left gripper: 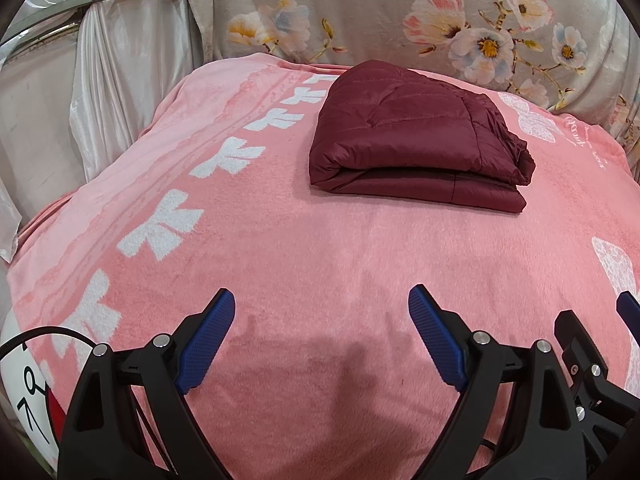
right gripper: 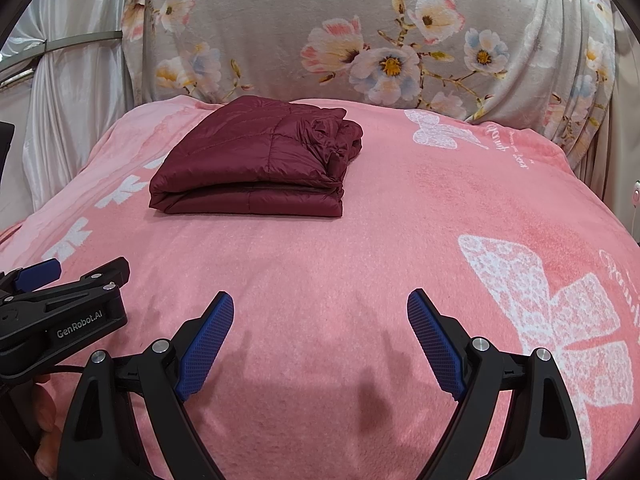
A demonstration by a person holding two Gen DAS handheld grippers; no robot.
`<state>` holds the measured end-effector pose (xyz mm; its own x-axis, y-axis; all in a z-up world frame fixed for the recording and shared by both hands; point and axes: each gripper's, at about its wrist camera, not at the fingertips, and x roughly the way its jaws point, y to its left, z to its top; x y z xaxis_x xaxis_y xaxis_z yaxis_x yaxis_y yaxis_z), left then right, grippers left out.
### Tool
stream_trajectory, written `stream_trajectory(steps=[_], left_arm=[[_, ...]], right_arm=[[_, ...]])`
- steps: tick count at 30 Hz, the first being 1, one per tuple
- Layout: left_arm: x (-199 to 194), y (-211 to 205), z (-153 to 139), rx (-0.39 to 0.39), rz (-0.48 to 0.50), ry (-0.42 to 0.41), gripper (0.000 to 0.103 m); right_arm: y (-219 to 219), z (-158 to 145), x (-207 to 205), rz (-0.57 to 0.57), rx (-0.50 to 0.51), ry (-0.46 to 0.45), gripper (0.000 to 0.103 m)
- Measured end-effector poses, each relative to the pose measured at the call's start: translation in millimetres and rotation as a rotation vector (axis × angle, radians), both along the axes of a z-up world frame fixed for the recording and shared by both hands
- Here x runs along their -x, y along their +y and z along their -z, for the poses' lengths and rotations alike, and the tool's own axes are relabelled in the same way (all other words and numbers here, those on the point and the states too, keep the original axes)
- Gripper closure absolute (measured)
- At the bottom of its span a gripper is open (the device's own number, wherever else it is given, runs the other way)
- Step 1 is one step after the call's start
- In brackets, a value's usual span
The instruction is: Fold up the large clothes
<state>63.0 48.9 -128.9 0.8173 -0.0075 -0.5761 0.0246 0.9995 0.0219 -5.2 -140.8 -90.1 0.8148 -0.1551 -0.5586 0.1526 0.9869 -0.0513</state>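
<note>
Both the left gripper and the right gripper are held wide open and empty, while the folded maroon jacket is seen well ahead, long axis crosswise, judged slightly nearer the left on the pink blanket.

The small script on the pink blanket is too small to read. The folded maroon jacket hides its own inner layers. The picture edge cuts off the round white object.
</note>
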Motion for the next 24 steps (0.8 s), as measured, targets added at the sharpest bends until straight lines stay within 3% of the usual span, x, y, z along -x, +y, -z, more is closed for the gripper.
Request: stream_trajectory(steps=[24], left_arm=[[2.2, -1.4, -0.2, 0.001, 0.002, -0.003, 0.017]], right_arm=[[4.3, -0.6, -0.6, -0.015, -0.027, 0.013, 0.017]])
